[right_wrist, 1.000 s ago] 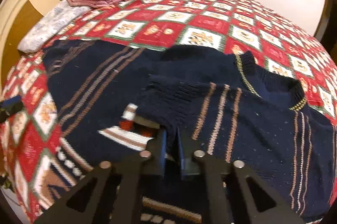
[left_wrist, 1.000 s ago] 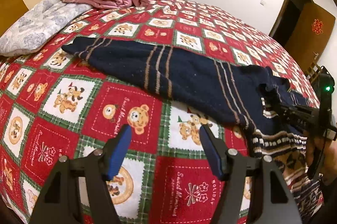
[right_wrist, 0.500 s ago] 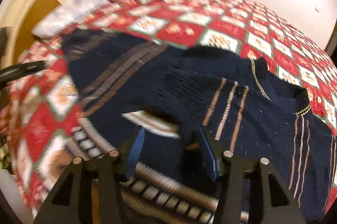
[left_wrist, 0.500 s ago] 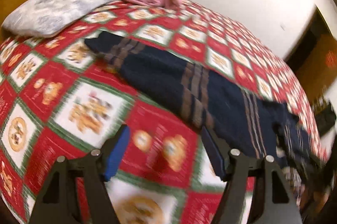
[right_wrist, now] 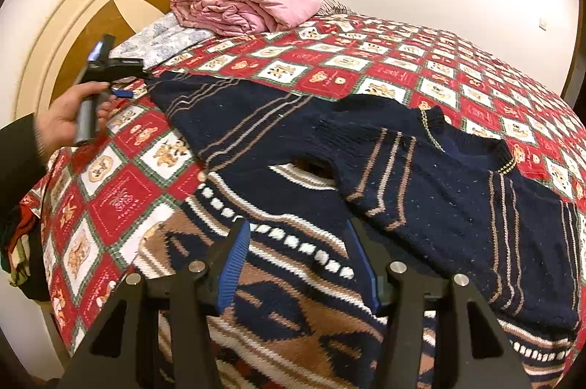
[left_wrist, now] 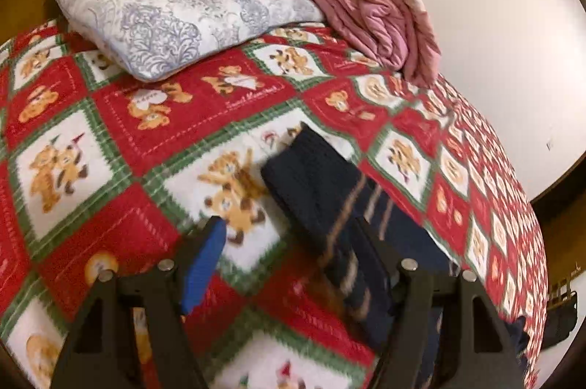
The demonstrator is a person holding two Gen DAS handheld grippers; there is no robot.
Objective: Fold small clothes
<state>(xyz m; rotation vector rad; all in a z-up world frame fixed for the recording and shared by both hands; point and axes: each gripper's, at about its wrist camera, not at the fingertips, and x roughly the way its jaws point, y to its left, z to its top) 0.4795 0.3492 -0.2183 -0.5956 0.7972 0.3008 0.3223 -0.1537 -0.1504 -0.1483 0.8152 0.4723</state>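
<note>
Left claw (left_wrist: 289,260), jaws apart and empty, nears the sweater (right_wrist: 421,184) cuff (left_wrist: 311,169) ahead; right claw (right_wrist: 298,260), just opened, empty. Risk: an off-centre pinch would catch the blanket (left_wrist: 121,206) beneath.

The left black two-finger gripper with blue pads (left_wrist: 285,242) points downward with its jaws standing well apart, nothing pressed between them; in the right wrist view the same gripper (right_wrist: 122,85) appears small at the left, held by a bare hand (right_wrist: 67,118) emerging from a dark sleeve (right_wrist: 18,162); the right black two-finger gripper with blue ribbed pads (right_wrist: 296,253) tilts downward, its jaws having just been opening, gripping nothing.
</note>
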